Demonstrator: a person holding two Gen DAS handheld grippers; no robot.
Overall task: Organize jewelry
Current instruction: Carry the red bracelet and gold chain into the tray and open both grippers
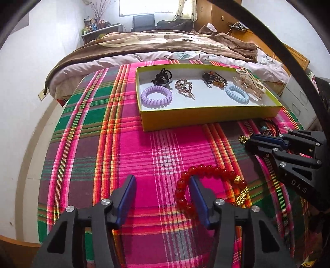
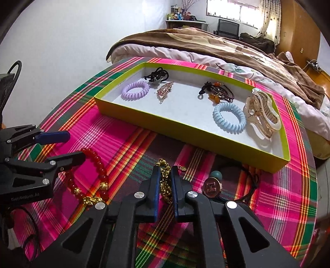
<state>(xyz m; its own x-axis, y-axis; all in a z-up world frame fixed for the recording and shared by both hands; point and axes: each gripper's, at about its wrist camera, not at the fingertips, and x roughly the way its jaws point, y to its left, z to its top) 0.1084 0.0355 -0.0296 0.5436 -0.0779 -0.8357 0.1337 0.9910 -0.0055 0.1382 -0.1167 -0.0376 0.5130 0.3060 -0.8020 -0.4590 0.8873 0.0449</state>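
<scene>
White walls (image 1: 51, 41) enclose a bed (image 1: 165, 45) under a brown blanket (image 2: 206, 41); daylight floods the far window (image 1: 144, 6) above a dark chair (image 1: 143, 21).

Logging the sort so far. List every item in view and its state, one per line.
left gripper: open, one finger inside the bracelet loop
right gripper: shut on gold chain
red bead bracelet: on the cloth, outside the tray
gold chain: pinched, lying on the cloth
yellow tray: open, no lid
purple coil tie: in tray
blue coil tie: in tray
claw clip: in tray, on its side
</scene>
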